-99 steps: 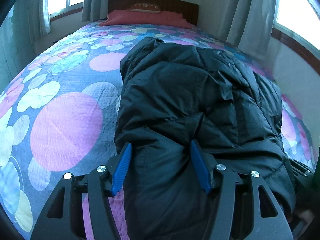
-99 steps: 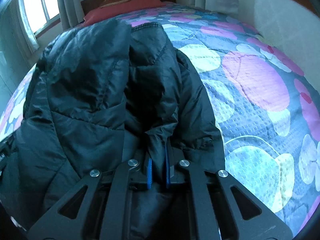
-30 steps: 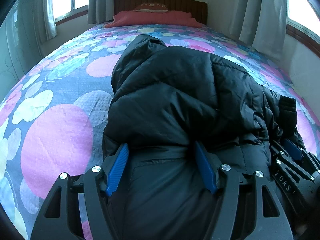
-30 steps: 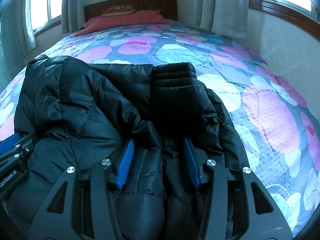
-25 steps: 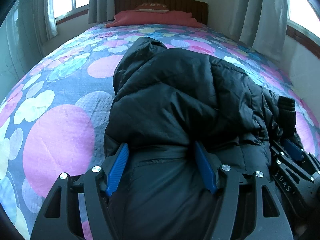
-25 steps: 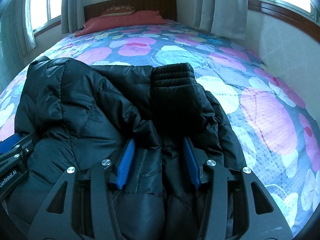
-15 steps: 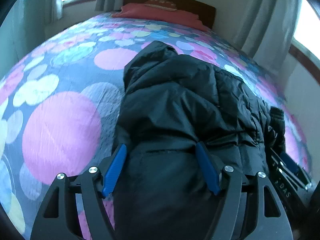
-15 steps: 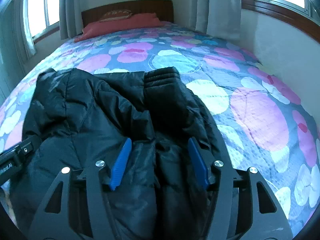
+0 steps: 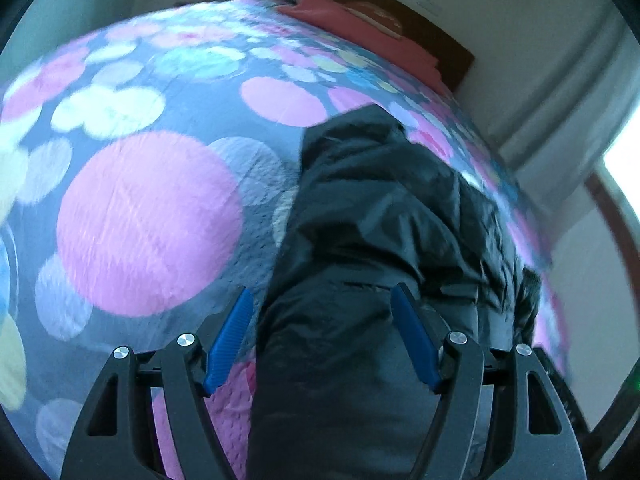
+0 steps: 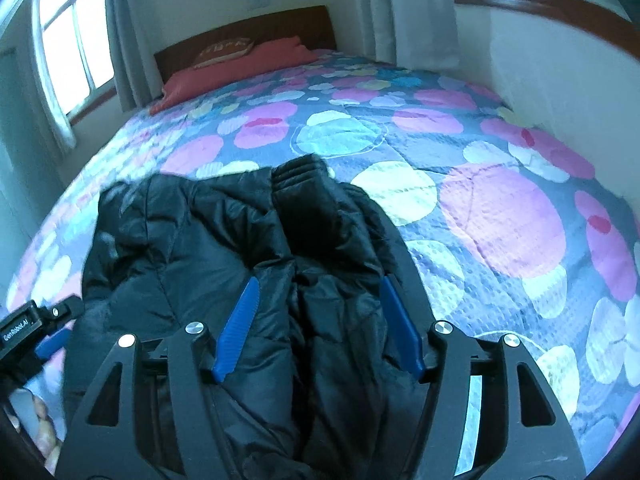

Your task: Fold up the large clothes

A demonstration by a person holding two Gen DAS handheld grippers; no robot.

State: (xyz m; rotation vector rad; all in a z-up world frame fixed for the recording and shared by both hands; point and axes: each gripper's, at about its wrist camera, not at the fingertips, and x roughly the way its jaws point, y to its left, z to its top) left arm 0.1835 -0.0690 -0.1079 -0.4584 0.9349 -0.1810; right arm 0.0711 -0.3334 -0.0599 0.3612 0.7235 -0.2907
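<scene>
A black puffer jacket lies bunched lengthwise on the bed; it also shows in the right wrist view, with a ribbed cuff at its far end. My left gripper is open, its blue pads either side of the jacket's near end without pinching it. My right gripper is open too, its pads wide apart over the jacket's near folds. The left gripper's body shows at the left edge of the right wrist view.
The bedspread is grey-blue with large pink, white and teal circles. A red pillow and a dark headboard are at the far end. Curtained windows flank the bed. A white wall runs along the right.
The right gripper, shut on the jacket 3.3 s ago, has opened and let go. Both grippers have pulled back and risen a little; the left view has tilted.
</scene>
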